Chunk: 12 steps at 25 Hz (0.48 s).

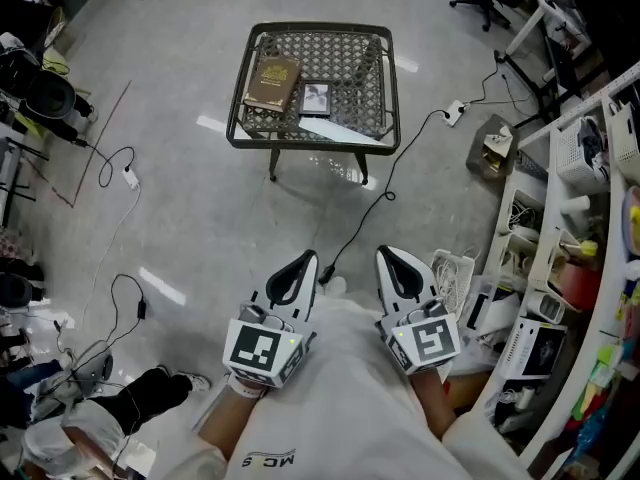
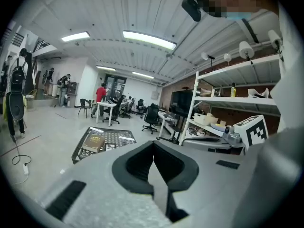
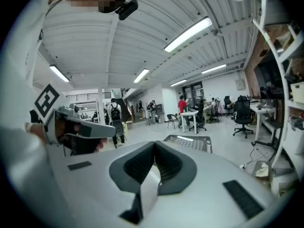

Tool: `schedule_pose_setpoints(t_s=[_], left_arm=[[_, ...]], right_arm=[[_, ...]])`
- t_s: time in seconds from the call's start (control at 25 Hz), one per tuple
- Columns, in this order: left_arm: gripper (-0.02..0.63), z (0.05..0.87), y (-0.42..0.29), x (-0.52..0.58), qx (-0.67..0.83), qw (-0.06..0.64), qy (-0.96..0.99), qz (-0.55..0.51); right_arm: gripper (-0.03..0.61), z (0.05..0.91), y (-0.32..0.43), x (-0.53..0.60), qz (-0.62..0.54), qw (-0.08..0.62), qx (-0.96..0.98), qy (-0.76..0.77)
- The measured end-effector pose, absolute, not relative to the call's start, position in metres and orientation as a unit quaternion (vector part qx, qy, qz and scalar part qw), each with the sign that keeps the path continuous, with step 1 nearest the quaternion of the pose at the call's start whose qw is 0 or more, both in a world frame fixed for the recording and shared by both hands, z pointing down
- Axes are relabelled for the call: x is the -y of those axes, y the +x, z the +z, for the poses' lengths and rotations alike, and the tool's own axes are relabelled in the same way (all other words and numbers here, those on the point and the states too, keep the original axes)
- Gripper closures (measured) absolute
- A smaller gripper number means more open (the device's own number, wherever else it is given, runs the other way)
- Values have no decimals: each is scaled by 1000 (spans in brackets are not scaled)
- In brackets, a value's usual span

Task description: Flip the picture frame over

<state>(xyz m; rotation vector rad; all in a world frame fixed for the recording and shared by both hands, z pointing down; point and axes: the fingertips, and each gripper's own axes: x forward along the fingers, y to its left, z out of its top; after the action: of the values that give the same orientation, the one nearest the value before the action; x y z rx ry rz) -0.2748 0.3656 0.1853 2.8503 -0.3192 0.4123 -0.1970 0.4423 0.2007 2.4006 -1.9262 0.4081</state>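
Observation:
The small dark picture frame lies flat on a low metal mesh table, far ahead of me, between a brown book and a white sheet. The left gripper view shows the frame as a small shape beside the book. Both grippers are held close to my body, well short of the table. My left gripper is shut with nothing in it. My right gripper is also shut and empty, and the table shows beyond it.
Shelving packed with boxes runs down the right side. A black cable crosses the floor from a power strip toward my feet. Another person's legs are at the lower left. Desks, chairs and people stand far off.

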Motion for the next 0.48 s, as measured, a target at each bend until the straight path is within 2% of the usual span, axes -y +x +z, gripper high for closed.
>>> schedule_pose_setpoints(t_s=[0.08,0.48], left_arm=[[589,187,-271,-365,106,123,977,141],[589,206,-236,-318,115,150,969,159]], right_arm=[[560,203,-193,-442,143,4,622,770],[560,220,-156,-393,162,28,630,759]])
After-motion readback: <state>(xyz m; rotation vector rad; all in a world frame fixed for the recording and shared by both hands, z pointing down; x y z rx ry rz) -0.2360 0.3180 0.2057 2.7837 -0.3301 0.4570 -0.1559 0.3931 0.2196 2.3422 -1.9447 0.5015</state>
